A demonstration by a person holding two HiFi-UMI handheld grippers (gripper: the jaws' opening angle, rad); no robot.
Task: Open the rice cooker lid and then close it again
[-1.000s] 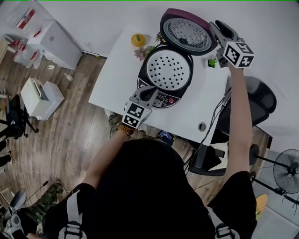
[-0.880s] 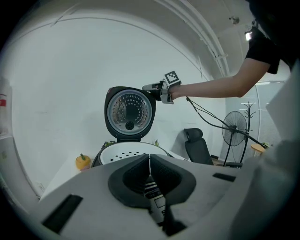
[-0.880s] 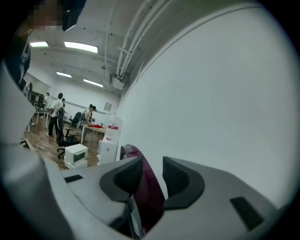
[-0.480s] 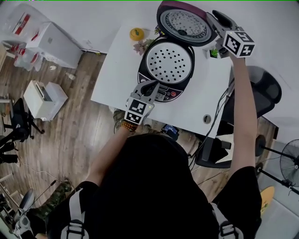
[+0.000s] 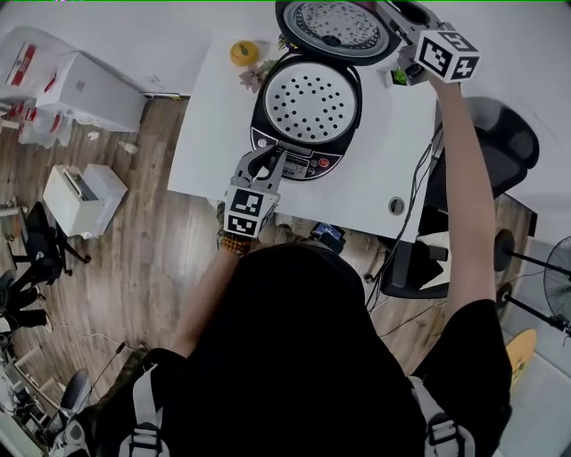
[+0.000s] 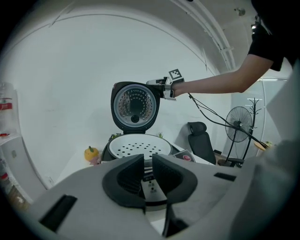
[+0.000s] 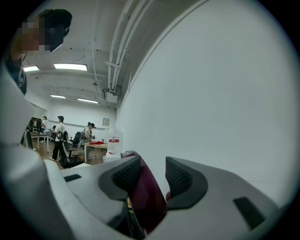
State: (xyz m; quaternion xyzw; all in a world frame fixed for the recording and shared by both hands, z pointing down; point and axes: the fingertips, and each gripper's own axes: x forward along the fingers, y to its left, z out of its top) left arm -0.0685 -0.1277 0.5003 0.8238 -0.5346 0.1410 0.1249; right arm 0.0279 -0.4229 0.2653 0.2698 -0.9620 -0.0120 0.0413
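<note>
At the far left a white box (image 5: 87,82) and a smaller white box (image 5: 80,192) stand on the wood floor (image 5: 152,268). Next comes the white table (image 5: 210,134), with a small yellow fruit (image 5: 239,52) near its far left corner. The left gripper (image 5: 268,157) is held at the table's near edge and points at the front panel of the rice cooker (image 5: 294,165). Its jaws are drawn almost together, with only a thin slit between them and nothing pinched. The panel's buttons show through that slit in the left gripper view.

The rice cooker stands in the middle of the table, open, with a white tray (image 5: 312,100) full of holes sitting in its top. The lid (image 5: 332,22) stands raised behind it, its metal inner face turned toward the person.

At the lid's right edge is the right gripper (image 5: 393,16), held out on a stretched arm. Its jaws have just been opening. The lid's dark red rim stands between them, against one pad, with a gap to the other, so they are spread and not pinching. Right of the table are a black chair (image 5: 504,143) and a fan (image 5: 555,299)
</note>
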